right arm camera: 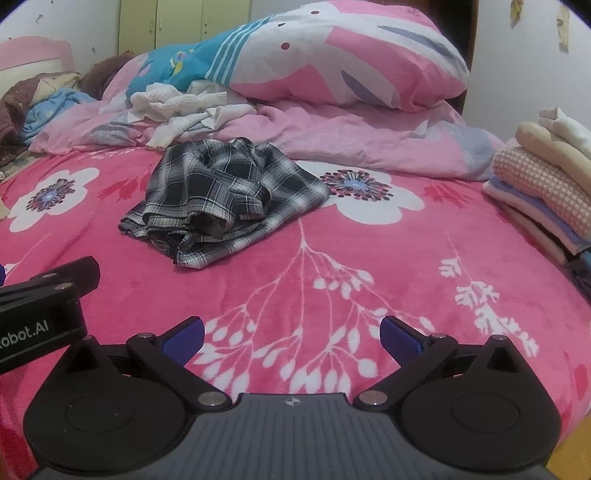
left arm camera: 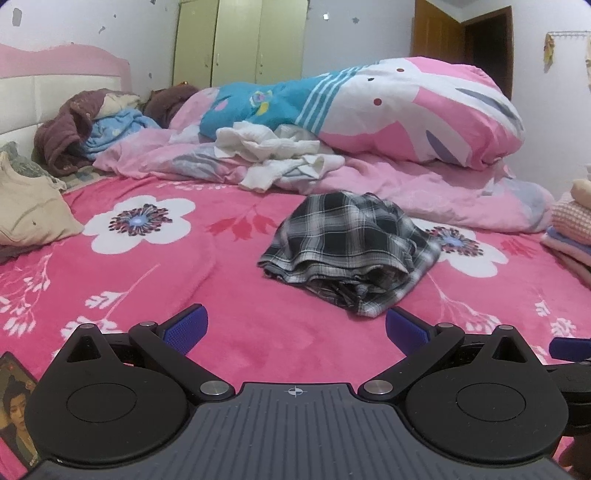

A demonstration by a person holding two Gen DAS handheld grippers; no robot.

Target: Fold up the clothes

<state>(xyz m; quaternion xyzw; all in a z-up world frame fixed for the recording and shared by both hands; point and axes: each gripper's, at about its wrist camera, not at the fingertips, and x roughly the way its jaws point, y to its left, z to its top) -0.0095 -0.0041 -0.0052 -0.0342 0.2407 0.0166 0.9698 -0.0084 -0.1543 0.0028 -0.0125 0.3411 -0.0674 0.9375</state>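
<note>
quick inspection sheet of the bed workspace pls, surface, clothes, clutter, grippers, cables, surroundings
surface: pink floral blanket covers the bed; the near part is bare.
job's things: plaid garment lies crumpled mid-bed, not yet folded; folded stack sits at the right edge.
clutter: white clothes heaped on the pink duvet; rolled cartoon quilt behind; brown and blue clothes by the headboard; beige garment at the left.
grippers: left gripper and right gripper both have jaws open, holding nothing, short of the plaid garment.
cables: nothing seen.
surroundings: pale green wardrobe, brown door, marked white wall.
</note>
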